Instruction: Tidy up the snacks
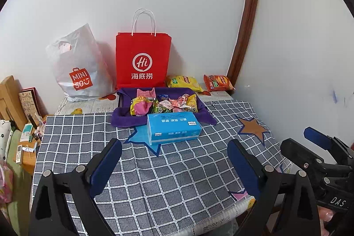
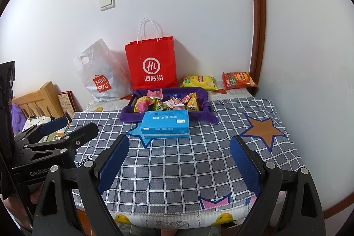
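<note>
Left wrist view shows both hand-held grippers, left hand-held gripper [image 1: 174,163] and right hand-held gripper [image 2: 179,160], wide and empty, several snacks [image 1: 163,103] in the purple tray [image 1: 124,118], two chip packets [image 1: 199,83] seemingly left outside it.

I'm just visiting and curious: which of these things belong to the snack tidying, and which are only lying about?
Part of the job: purple tray of wrapped snacks, yellow chip bag, orange chip bag.

Lying about: blue tissue pack, red paper bag, white plastic bag.
</note>
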The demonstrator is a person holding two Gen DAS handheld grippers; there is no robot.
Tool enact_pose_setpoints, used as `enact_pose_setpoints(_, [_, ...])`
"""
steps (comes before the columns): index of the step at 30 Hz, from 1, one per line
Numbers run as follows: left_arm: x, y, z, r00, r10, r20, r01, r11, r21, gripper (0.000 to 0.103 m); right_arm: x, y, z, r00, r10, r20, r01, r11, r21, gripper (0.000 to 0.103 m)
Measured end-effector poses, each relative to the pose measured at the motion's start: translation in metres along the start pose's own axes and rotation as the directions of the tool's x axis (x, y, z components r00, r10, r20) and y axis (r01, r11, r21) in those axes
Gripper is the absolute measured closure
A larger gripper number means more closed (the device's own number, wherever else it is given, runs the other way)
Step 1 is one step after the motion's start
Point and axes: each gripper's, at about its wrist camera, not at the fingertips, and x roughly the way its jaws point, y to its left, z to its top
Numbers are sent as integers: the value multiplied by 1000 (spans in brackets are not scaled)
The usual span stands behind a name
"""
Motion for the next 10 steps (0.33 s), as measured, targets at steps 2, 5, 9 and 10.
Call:
enact_pose_setpoints(2, [-1, 0, 0, 1000, -1, 1, 1, 1000, 0, 7, -1, 0, 0, 1000, 3, 3, -3, 1000, -2, 11])
enact_pose_setpoints(5, [-1, 0, 0, 1000, 2, -2, -2, 1000, -2, 7, -1, 2, 0, 1000, 6, 7, -6, 1000, -6, 11])
enact_pose_setpoints(9, [1, 1, -1, 1000, -3, -1, 3, 1000, -4, 7, 0, 3, 0, 1000, 17, 16, -17, 1000, -11, 11])
enact_pose_setpoints(10, [3, 2, 0, 1000, -5, -6, 5, 1000, -4, 7, 0, 3, -1, 1000, 20, 19, -20, 1000, -13, 11])
